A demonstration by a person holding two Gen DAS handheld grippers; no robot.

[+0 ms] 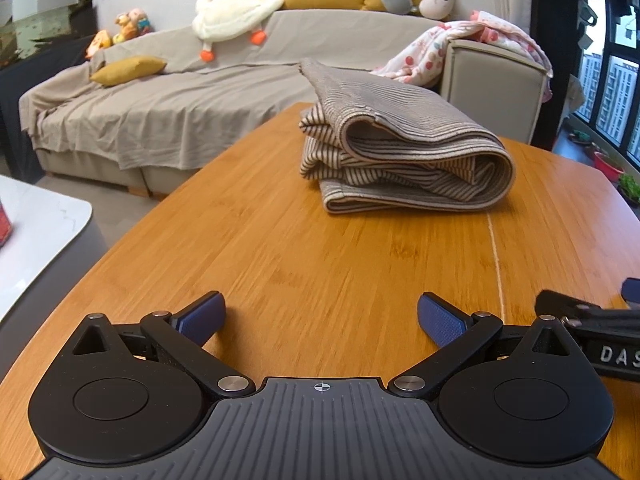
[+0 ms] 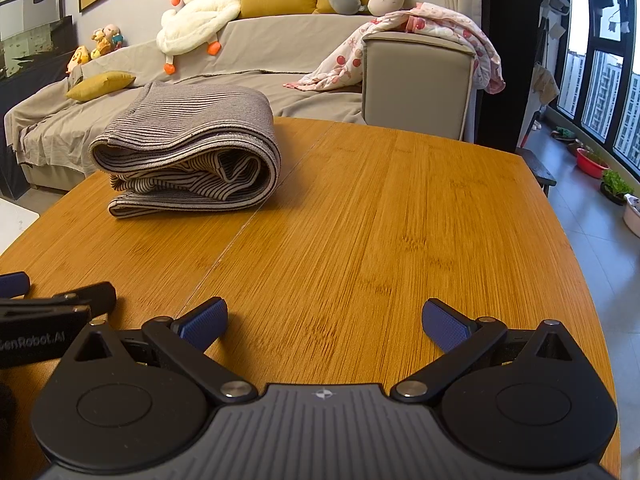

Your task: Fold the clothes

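A striped beige and brown garment lies folded in a thick stack on the wooden table, toward its far side. It also shows in the right wrist view, at the table's far left. My left gripper is open and empty, low over the near part of the table, well short of the garment. My right gripper is open and empty too, beside the left one and to the right of the garment. Each gripper's edge shows in the other's view.
A grey covered sofa with yellow cushions, a plush goose and a pink blanket stands behind the table. A white table is at the left. Windows and floor pots are at the right.
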